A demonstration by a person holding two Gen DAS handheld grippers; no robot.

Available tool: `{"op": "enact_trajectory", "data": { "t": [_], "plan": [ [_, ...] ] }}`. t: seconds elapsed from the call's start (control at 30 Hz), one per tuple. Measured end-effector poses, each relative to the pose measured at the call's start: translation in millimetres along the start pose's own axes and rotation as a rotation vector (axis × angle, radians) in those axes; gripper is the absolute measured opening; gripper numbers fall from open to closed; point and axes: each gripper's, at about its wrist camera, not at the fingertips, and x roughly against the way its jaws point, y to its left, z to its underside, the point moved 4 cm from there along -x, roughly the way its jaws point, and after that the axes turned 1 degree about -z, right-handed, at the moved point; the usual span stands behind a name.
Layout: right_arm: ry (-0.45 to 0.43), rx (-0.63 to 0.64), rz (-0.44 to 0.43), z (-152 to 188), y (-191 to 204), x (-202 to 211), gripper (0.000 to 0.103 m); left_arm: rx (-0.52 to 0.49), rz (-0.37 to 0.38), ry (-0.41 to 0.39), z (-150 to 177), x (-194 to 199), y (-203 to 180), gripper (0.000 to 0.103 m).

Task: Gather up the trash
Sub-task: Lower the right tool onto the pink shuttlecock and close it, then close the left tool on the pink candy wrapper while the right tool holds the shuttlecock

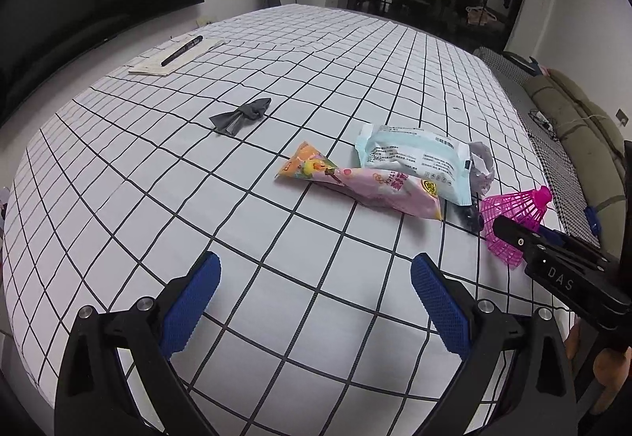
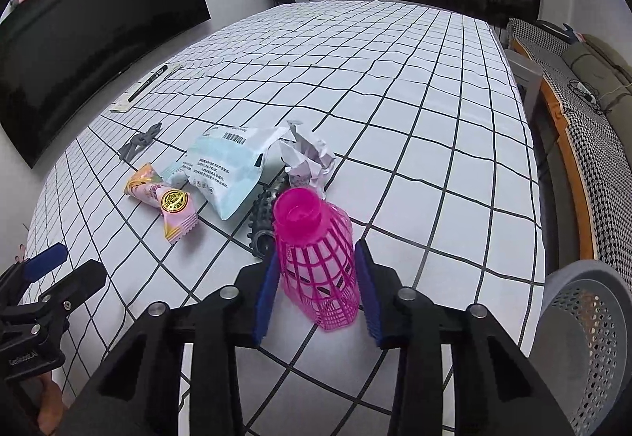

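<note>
- Right gripper is clamping its blue pads on the skirt of a pink plastic shuttlecock, which is sitting near the table's near right edge with its cap pointing away.
- Left gripper is hovering over bare checked tablecloth, jaws standing wide apart, nothing between them.
- Just beyond the shuttlecock a trash cluster is lying: a dark ridged roller, crumpled white paper, a pale blue wrapper, and to its left a pink-orange snack wrapper.
- A grey cloth scrap is lying farther left, apart from the cluster.
- A pen is resting on paper at the far left.
- A grey mesh basket is standing off the table's near right corner.
</note>
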Motion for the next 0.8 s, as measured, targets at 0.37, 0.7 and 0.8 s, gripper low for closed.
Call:
{"op": "enact_trajectory", "data": {
  "t": [0.37, 0.7, 0.8],
  "plan": [
    [-0.093, -0.043, 0.004, 17, -9, 42, 0.032, -0.005, 0.018, 0.026, -7, -13, -16, 0.095],
    [-0.143, -0.104, -0.067, 33, -21, 71, 0.032, -0.017, -0.004, 0.016, -22, -20, -43, 0.095],
    [-0.146, -0.114, -0.088, 34, -24, 73, 0.032, -0.023, -0.010, 0.035, -29, -30, -52, 0.095]
  ]
}}
